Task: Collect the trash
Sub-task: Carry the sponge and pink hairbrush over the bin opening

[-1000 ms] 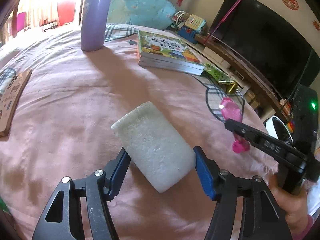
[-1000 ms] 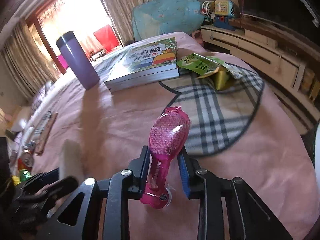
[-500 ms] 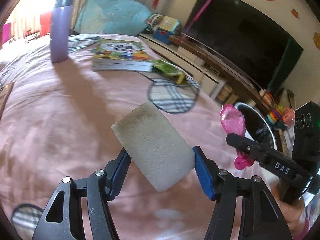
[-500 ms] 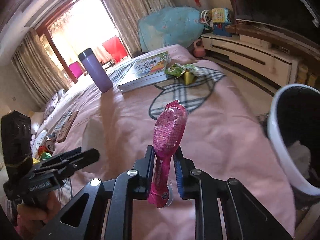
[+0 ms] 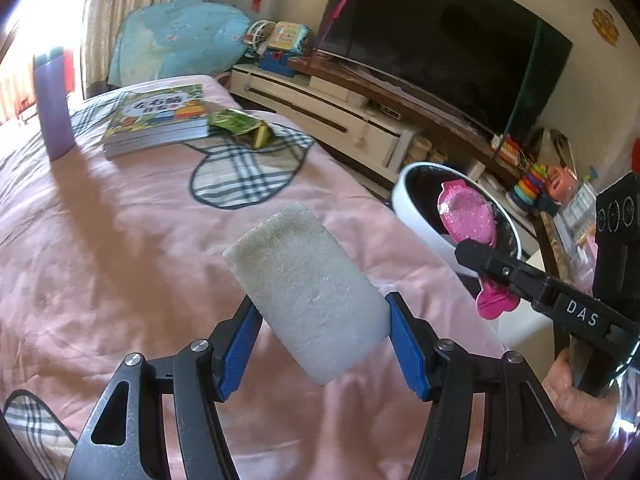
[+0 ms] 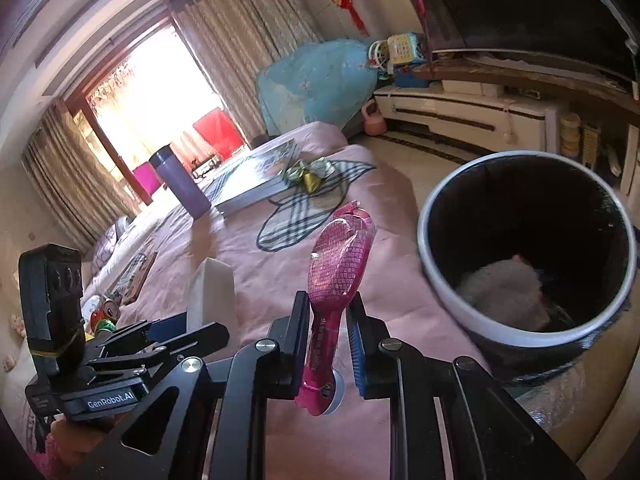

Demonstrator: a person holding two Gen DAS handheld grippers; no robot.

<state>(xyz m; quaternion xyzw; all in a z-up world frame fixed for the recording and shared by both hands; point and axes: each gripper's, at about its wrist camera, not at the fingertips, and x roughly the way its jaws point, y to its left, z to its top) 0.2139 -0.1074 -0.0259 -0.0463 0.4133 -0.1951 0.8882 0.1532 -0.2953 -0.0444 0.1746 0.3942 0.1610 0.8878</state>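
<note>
Trash rides in both grippers above a pink bed, bound, I judge, for the bin beside it. The left gripper clamps a white foam block across its width, blue pads pressing both flanks, so the block sticks out ahead of the fingers and would drop free once the jaws part. The right gripper has just been closing its jaws and now stands narrow, pinching the thin neck of a pink wrapper; the wrapper's broad end stands clear above the fingertips, which leaves the limp packet hanging from its stiffest part. From the left camera the wrapper shows in front of the bin's mouth, yet from the right camera it appears short of the rim, over the bedspread, so the carry looks unfinished. The bin is white-rimmed and dark inside, with pale rubbish already at the bottom. Farther up the bed lie a green packet against some books, and a purple flask; the packet looks like more rubbish to fetch. The bin's nearness to the bed edge keeps the reach short for both hands.
</note>
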